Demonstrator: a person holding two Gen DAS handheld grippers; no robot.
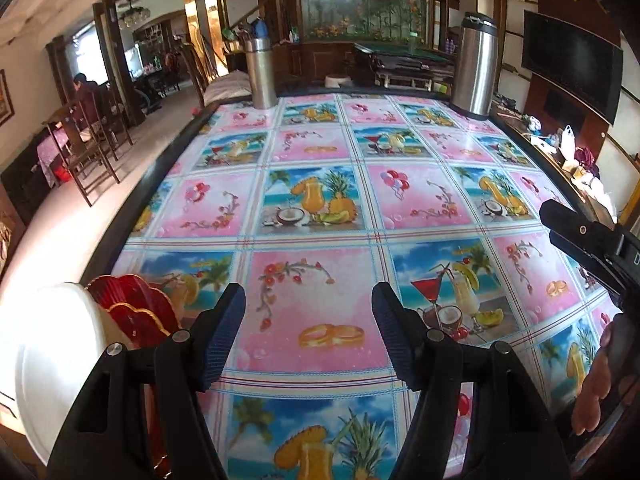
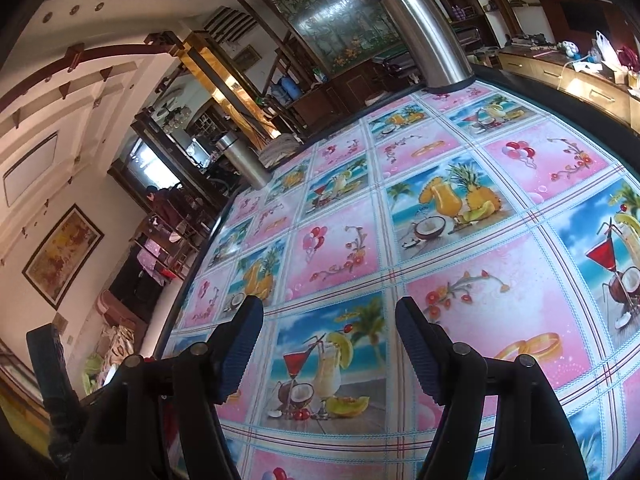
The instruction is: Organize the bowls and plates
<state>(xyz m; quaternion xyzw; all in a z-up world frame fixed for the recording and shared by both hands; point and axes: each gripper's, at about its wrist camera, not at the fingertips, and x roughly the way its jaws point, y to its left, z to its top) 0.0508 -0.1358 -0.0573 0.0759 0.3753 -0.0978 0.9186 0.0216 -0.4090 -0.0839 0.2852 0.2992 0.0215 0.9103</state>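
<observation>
Tablecloth point(image 1: 316, 208), two closed steel flasks point(image 1: 476, 68).

Both cams sat right behind their own fingers, angled down over the tablecloth point(image 1: 320, 208), pretty close to it. The left view was level; the right was rolled sideways. Both caught the big steel flask point(image 1: 474, 68) at the far edge.

Large table with dark rim point(image 1: 160, 148), covered by glossy pink-and-blue patterned cloth point(image 1: 312, 200). Two upright steel flasks at far edge point(image 1: 261, 72) point(image 1: 476, 66). White round bowl point(image 1: 52, 368) and red scalloped plates point(image 1: 136, 308) at near-left corner.
</observation>
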